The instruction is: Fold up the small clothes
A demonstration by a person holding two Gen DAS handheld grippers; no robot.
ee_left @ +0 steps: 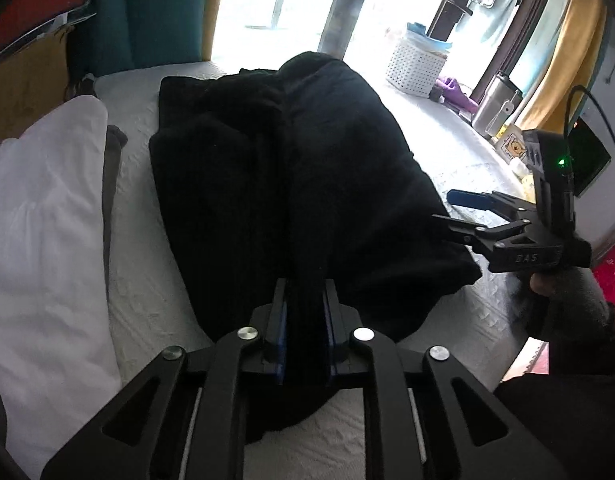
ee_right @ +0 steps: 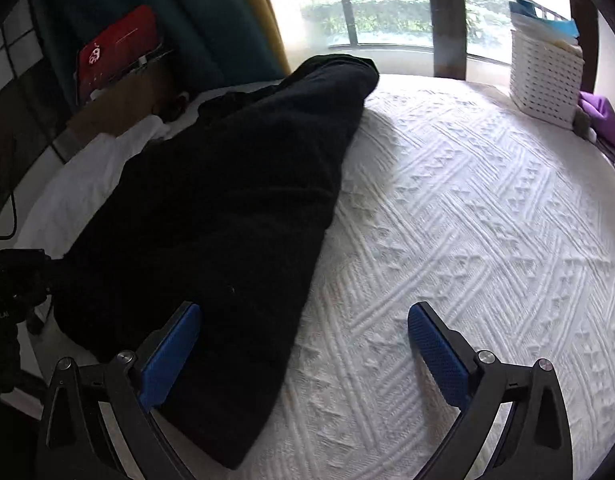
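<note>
Left tongs [ee_left: 304, 320] pinch a fold of the black garment [ee_left: 291, 184] at the bed's [ee_right: 467, 200] near edge, as far as the dark shows. Right tongs [ee_right: 303, 344] hang spread over its hem; close on cloth only, then lift evenly.

black garment [ee_left: 291, 184]: one
white pillow [ee_left: 47, 240]: one
white basket [ee_left: 417, 66]: one
hand-held grippers: two, left hand-held gripper [ee_left: 305, 320], right hand-held gripper [ee_right: 303, 344]
bed [ee_right: 467, 220]: one
metal canister [ee_left: 495, 106]: one
</note>
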